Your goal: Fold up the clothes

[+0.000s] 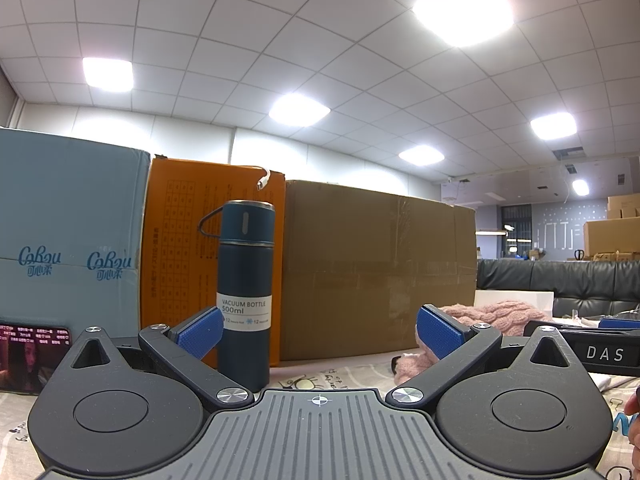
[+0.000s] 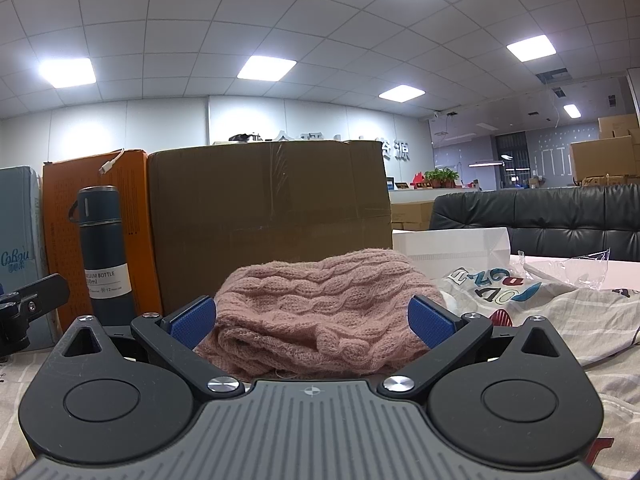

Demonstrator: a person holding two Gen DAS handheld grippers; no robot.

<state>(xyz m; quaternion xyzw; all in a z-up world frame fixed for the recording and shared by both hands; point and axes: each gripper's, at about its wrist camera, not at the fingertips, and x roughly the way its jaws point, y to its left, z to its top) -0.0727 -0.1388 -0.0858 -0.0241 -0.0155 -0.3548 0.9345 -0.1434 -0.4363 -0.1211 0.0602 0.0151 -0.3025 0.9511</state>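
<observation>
Under a tiled office ceiling (image 2: 320,40), a patterned cloth-covered table (image 2: 24,360) carries a brown carton (image 2: 268,208) along its far edge; a pink knit sweater (image 2: 320,320) lies between the right gripper's (image 2: 312,318) spread fingers; the left gripper (image 1: 320,330) gapes empty

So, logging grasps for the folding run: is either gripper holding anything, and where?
Nothing held. The left gripper and right gripper are open; the pink sweater lies between the right's fingers.

A white tiled ceiling (image 2: 320,20) with glowing square light panels (image 2: 266,67) fills the upper frame; a black leather sofa (image 2: 540,216) sits at right, stacked cardboard boxes (image 2: 600,156) behind.
</observation>
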